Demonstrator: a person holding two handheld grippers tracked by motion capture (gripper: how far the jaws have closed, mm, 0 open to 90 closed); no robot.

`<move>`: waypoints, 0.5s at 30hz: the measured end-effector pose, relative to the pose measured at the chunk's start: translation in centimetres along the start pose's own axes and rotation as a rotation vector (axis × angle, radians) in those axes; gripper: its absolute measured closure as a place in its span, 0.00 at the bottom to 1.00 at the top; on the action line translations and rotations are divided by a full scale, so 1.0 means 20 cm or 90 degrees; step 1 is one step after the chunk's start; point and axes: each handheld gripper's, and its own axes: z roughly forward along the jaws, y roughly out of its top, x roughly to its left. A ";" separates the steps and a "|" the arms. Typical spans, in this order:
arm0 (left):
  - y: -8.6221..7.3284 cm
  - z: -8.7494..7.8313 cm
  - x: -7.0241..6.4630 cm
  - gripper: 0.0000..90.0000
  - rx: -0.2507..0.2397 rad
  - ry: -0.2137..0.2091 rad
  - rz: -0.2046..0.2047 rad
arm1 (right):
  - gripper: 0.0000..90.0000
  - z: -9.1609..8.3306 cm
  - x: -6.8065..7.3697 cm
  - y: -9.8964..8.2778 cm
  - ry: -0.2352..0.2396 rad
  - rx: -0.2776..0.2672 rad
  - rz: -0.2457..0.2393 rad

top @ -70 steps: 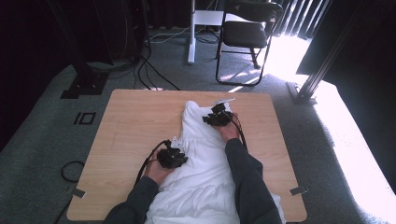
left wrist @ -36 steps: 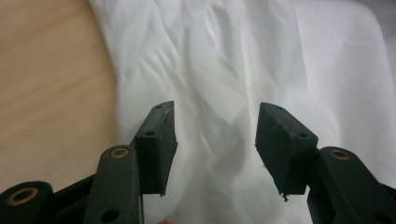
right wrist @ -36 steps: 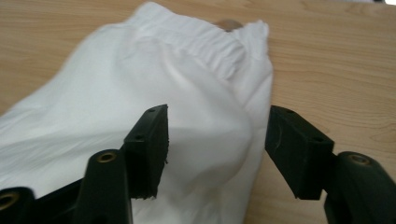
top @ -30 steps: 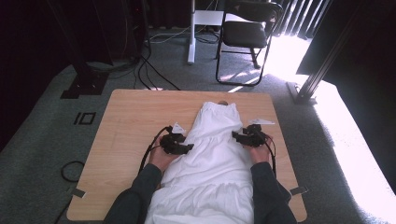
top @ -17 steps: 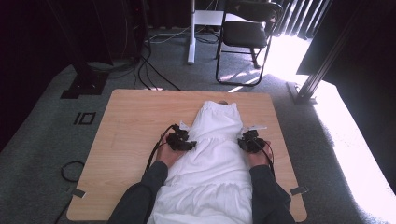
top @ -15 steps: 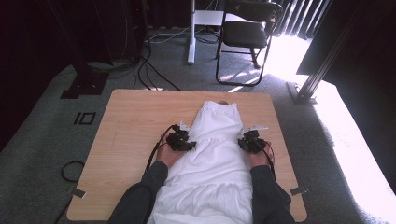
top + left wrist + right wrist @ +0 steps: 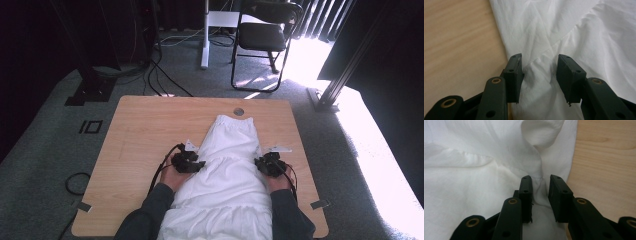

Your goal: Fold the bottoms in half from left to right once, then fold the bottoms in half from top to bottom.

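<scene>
A white garment (image 7: 227, 170) of soft, thin woven cloth lies lengthwise along the middle of the pale wood-grain table (image 7: 140, 130), its narrow gathered end pointing away from me and its broad end hanging over the near edge. The surface is creased, with shallow diagonal folds. My left gripper (image 7: 539, 75) sits at the garment's left edge; its flat black block-shaped jaws have just been closing and stand apart, with a raised pleat of cloth between them, the pads not visibly pressing it. My right gripper (image 7: 540, 195) sits at the garment's right edge, with bare table just beside it; its jaws stand narrowly apart and clamp a bunched ridge of cloth, which rises beyond the tips into a rounded, puffed fold.
</scene>
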 end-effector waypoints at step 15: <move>-0.05 -0.13 -0.03 0.52 -0.032 -0.020 -0.022 | 0.48 -0.06 0.05 -0.03 0.055 0.015 -0.001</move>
